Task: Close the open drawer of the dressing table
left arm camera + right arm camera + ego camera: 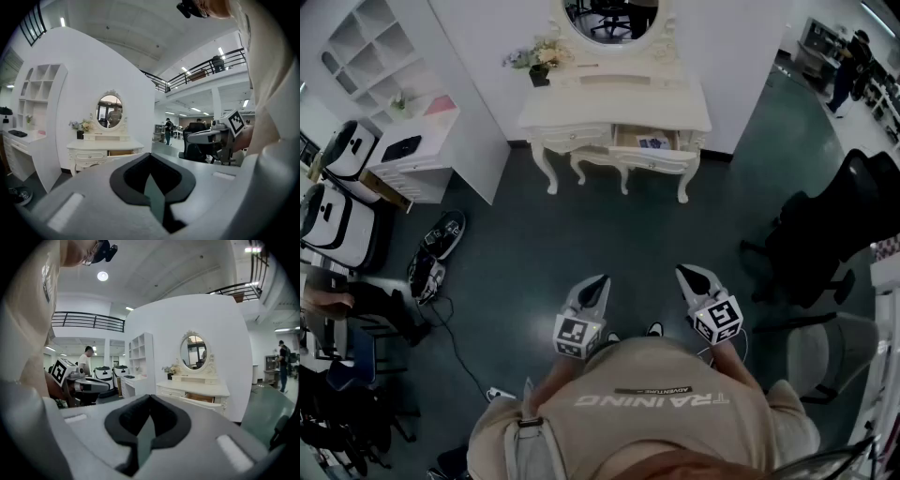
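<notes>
In the head view, the person is standing well back on the dark floor (581, 234). The table (614, 105) is sitting against the white wall, its right drawer (651, 156) hanging open with something small lying inside. The left gripper (598, 282) and right gripper (686, 273) are pointing toward it from well away, each tapering to a pinched tip. The table is looking like cream-painted wood, carved, on slender curved legs, with a scalloped drawer front and an oval mirror (614, 19) rising behind. In the left gripper view, the dark rubbery pads are meeting at the tip with nothing between them, and the drawer is showing far off, bare brown inside. In the right gripper view, the jaws are likewise pressing together empty, with the drawer jutting from the table's near corner. Judging ahead, a push landing at one end of that wide front is likely to be skewing and jamming it. A hard tip may be sliding off the glossy curves and scuffing paint, and a heavy shove could be rocking the flowers (539, 58).
</notes>
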Motion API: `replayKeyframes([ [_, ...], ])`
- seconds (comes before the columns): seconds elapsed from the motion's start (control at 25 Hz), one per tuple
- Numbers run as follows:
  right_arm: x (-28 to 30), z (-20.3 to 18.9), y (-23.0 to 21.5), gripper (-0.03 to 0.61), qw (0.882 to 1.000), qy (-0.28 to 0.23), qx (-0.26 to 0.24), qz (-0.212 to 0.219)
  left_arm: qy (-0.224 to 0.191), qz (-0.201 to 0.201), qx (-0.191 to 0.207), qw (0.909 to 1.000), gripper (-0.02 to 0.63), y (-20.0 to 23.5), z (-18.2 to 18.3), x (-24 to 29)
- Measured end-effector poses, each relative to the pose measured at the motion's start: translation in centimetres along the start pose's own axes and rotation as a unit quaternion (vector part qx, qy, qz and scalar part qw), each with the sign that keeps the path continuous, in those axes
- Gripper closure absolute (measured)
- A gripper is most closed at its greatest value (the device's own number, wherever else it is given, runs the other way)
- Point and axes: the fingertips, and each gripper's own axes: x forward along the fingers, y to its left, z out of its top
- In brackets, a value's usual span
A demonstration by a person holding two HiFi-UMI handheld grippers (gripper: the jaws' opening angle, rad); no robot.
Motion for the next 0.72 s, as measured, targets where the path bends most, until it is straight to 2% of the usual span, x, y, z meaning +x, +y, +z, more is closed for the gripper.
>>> replayKeyframes([
  [0.12, 0.7, 0.0, 1.1, 0.574, 1.000, 0.004, 0.002, -0.003, 0.014, 0.004, -0.003, 0.9999, 0.606, 1.7, -0.5, -0.1],
  [0.24, 0.9, 0.1, 1.8, 0.575, 1.000, 0.007, 0.002, -0.014, 0.007, 0.000, -0.008, 0.9999, 0.606, 2.3, -0.4, -0.1],
  [0.48, 0.9, -0.4, 1.4, 0.574, 0.999, 0.005, 0.015, -0.035, 0.014, -0.053, -0.009, 0.9985, 0.606, 0.0, -1.9, 2.7],
  [0.6, 0.4, -0.5, 0.3, 0.574, 0.999, 0.004, 0.018, -0.043, 0.008, -0.065, -0.018, 0.9977, 0.606, -1.1, -0.5, 4.4],
  [0.72, 0.1, -1.8, -1.0, 0.574, 0.998, 0.008, 0.028, -0.050, 0.004, -0.071, -0.005, 0.9974, 0.606, -1.5, 0.3, 5.4],
])
